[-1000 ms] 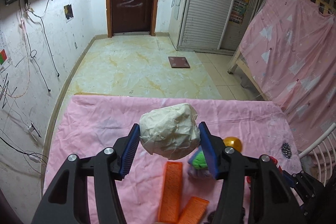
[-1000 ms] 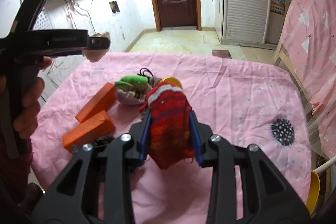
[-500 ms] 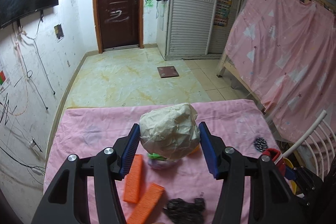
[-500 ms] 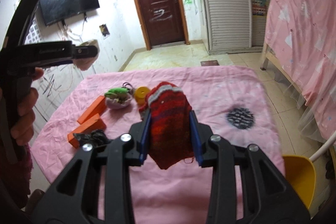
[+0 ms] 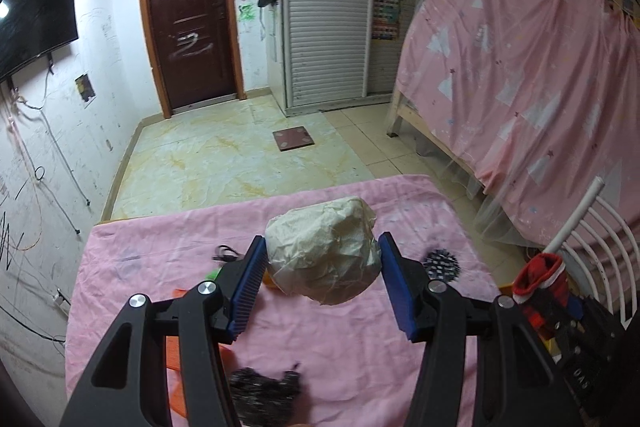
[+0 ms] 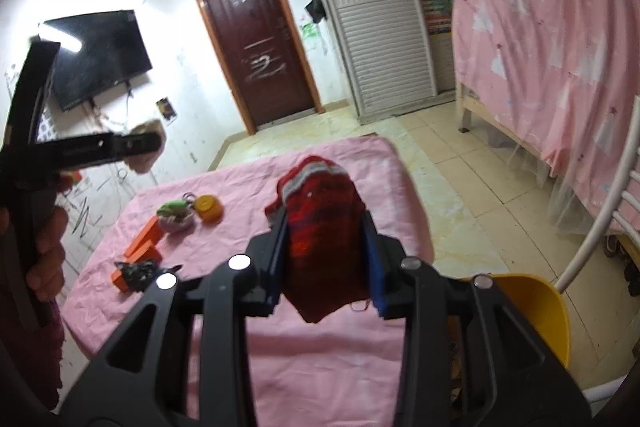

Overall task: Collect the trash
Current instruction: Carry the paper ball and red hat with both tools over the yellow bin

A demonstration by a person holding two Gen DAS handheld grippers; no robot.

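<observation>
Trash is split between both tools: a big crumpled paper wad (image 5: 322, 257) is clamped in the left gripper (image 5: 320, 281) above the pink table (image 5: 360, 367), and a red knit sock (image 6: 322, 227) is pinched tight in the right gripper (image 6: 326, 259). The wad could probably get squeezed out sideways, being only lightly caught. A yellow bin (image 6: 532, 311) is shown only by the right view; the spiky black ball (image 5: 441, 264) only by the left.

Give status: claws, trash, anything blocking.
Left claw shut on crumpled paper ball, held above pink table. Right claw shut on red knit piece. Yellow bin beside table, below right claw. Nothing blocking.
</observation>
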